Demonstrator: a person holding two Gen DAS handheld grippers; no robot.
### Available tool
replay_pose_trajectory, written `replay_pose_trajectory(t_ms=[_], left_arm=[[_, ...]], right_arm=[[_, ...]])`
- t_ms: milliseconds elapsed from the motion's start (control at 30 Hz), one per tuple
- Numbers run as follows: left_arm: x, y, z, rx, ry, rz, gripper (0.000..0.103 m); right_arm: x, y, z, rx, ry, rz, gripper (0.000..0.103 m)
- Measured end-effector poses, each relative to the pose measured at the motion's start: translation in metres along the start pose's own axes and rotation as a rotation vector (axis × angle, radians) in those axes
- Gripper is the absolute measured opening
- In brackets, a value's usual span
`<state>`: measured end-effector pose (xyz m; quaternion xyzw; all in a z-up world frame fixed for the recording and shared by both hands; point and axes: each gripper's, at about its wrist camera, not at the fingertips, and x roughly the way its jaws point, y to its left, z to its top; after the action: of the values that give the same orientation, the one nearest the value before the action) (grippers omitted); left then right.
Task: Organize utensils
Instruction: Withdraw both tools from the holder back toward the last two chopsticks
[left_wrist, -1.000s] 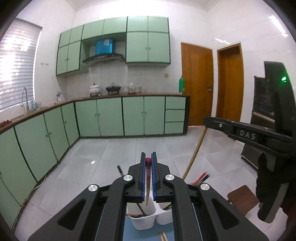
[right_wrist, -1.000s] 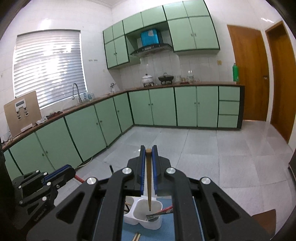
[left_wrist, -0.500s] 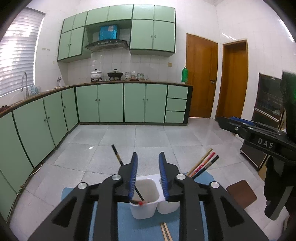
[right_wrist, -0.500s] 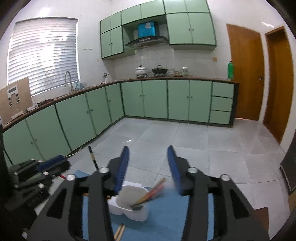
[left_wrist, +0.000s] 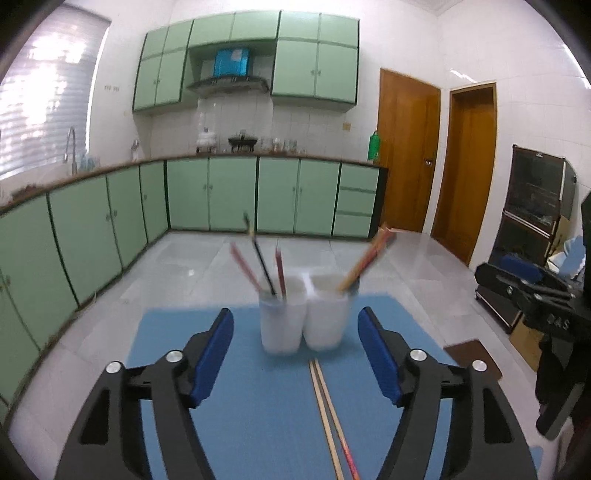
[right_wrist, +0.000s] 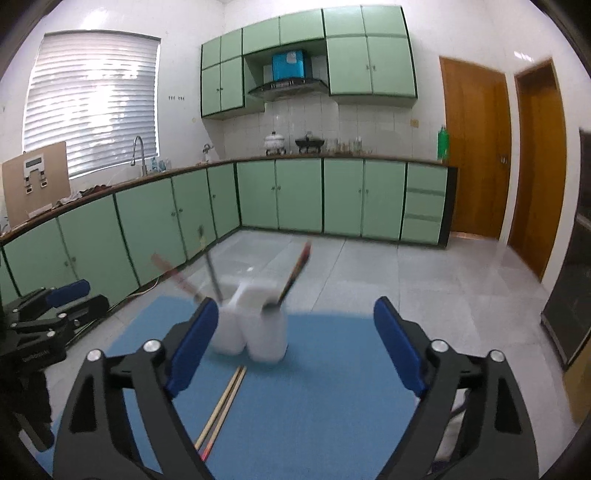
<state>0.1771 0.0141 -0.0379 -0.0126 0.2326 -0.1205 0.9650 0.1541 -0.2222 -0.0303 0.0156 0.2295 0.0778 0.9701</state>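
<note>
A white plastic two-compartment holder stands on a blue mat spread over the counter, with red and black chopsticks leaning in its left cup and tan and red ones in its right. A loose pair of pale wooden chopsticks lies flat on the mat just in front of the holder. The left tool and right tool are both released, jaws opening, with nothing gripped between them.

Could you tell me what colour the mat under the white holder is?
The mat is plain blue, shown best in the left wrist view.
</note>
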Motion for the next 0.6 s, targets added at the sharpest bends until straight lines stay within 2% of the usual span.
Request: replay_pose_trajectory(t_ms=[133, 333, 467, 600], left_arm=[[-0.004, -0.002, -0.046, -0.006, 0.073, 0.007, 0.073], [0.002, 0.003, -0.098, -0.012, 0.17, 0.034, 0.073], [0.011, 0.007, -0.128, -0.011, 0.243, 0.064, 0.073], [0.017, 0.012, -0.143, -0.013, 0.294, 0.076, 0.073]], right_arm=[[-0.008, 0.007, -0.05, 0.043, 0.073, 0.002, 0.089], [-0.007, 0.017, -0.114, 0.127, 0.184, 0.004, 0.089], [-0.004, 0.036, -0.142, 0.104, 0.229, -0.019, 0.089], [0.003, 0.048, -0.159, 0.085, 0.271, -0.018, 0.089]])
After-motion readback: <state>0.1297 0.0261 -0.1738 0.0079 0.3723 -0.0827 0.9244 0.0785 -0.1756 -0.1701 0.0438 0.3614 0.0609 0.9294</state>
